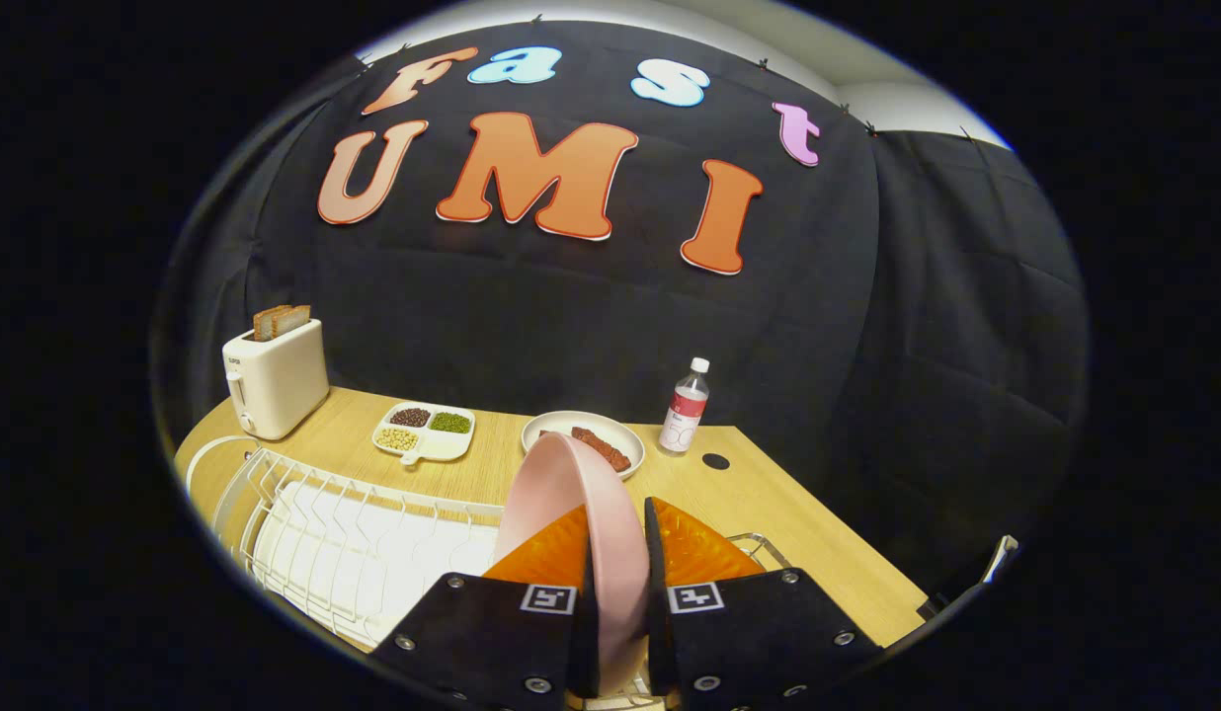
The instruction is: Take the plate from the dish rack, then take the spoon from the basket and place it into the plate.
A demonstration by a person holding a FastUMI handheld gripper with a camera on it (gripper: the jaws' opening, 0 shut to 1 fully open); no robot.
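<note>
Fingers (pixel 615 553) clenched on the pink plate (pixel 571 513), one pad on each face, plate held on edge between them and rising up ahead of the tips. Lifted above the white dish rack (pixel 354 553), which sits just below and to the left on the wooden surface (pixel 769 513) (wire ribs over a white tray). Hard to say whether the plate's lower rim touches the rack, hidden as it is behind the fingers. Beyond the plate, a round white dish (pixel 583 434) with strips of reddish food, partly covered by the pink rim. Left of that, a white divided tray (pixel 425 432) with dark, green and pale beans in separate sections. Farther left, near the corner, a cream toaster (pixel 275 380) with two bread slices standing in its slots. Right of the round dish, an upright clear bottle (pixel 685 407) with a white cap and red label. Just past the bottle, a small dark round hole (pixel 715 461) in the surface.
</note>
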